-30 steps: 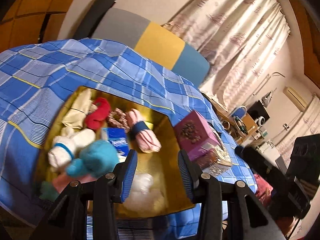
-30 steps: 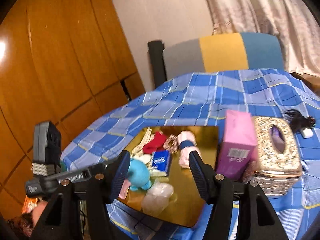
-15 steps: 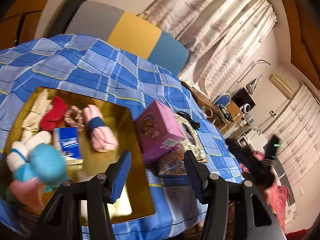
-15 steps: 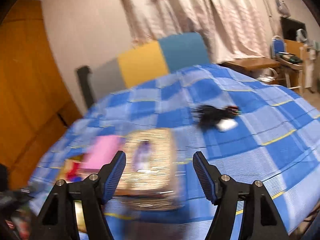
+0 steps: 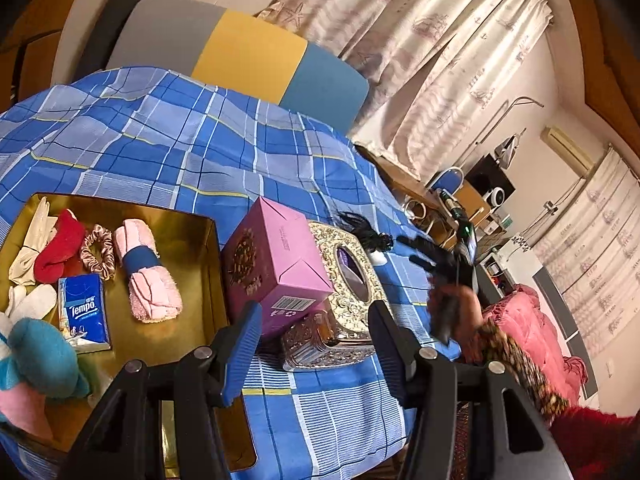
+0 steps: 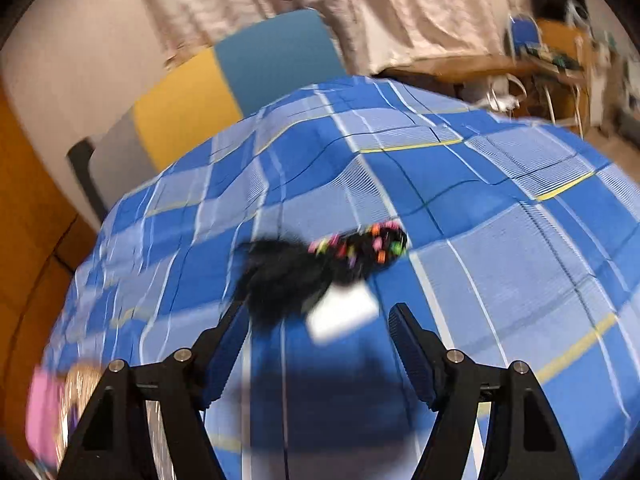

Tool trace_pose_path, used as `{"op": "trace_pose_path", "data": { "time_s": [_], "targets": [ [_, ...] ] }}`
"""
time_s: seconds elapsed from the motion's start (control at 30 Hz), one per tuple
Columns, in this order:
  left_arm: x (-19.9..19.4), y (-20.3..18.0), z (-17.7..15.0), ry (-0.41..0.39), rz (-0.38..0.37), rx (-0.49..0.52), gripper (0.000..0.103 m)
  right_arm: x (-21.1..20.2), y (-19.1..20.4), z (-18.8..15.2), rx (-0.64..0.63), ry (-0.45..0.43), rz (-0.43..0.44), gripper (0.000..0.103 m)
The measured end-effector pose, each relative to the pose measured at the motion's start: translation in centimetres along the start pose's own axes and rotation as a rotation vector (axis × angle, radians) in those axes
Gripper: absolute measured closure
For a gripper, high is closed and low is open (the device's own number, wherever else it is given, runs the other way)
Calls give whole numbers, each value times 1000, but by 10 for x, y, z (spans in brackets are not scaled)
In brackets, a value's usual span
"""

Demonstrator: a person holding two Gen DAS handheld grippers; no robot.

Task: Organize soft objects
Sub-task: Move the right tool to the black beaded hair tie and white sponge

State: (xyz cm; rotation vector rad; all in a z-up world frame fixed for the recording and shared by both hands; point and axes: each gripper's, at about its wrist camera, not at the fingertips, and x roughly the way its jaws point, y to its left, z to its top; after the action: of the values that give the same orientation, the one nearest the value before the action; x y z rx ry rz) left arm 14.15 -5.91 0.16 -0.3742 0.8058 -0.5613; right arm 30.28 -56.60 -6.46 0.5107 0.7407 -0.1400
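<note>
A gold tray (image 5: pixel 212 240) at the left holds soft things: a rolled pink towel (image 5: pixel 148 276), a red sock (image 5: pixel 56 252), a scrunchie (image 5: pixel 98 250), a tissue pack (image 5: pixel 84 312) and a blue plush (image 5: pixel 44 356). My left gripper (image 5: pixel 314 332) is open and empty, hanging over the pink box (image 5: pixel 276 260). A black fluffy item with coloured beads (image 6: pixel 288 276) lies on the checked bedcover (image 6: pixel 500 240) on top of a small white piece (image 6: pixel 344 314). My right gripper (image 6: pixel 318 320) hovers just short of them. Its jaws are opening and the pads touch nothing.
An ornate gold tissue box (image 5: pixel 348 280) stands beside the pink box, near the bed's front edge. The person's patterned sleeve (image 5: pixel 512 360) reaches in from the right. A grey, yellow and blue headboard (image 6: pixel 240 76) backs the bed; a desk and curtains stand beyond.
My right gripper swung right from over the tray, past the boxes, down to the black fluffy item. My left gripper shifted right from the tray to the pink box, and its jaws widened.
</note>
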Motion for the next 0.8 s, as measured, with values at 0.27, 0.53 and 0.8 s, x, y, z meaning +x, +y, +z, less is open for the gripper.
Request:
{"op": "trace_pose_path", "data": {
  "time_s": [0.27, 0.53, 0.8],
  "targets": [
    [5, 4, 13, 6, 47, -25, 48, 67, -50, 32, 386, 41, 108, 29],
    [18, 2, 14, 24, 30, -33, 48, 50, -36, 24, 274, 91, 238, 79],
    [34, -21, 20, 52, -38, 1, 48, 8, 17, -20, -36, 237, 299, 88]
  ]
}}
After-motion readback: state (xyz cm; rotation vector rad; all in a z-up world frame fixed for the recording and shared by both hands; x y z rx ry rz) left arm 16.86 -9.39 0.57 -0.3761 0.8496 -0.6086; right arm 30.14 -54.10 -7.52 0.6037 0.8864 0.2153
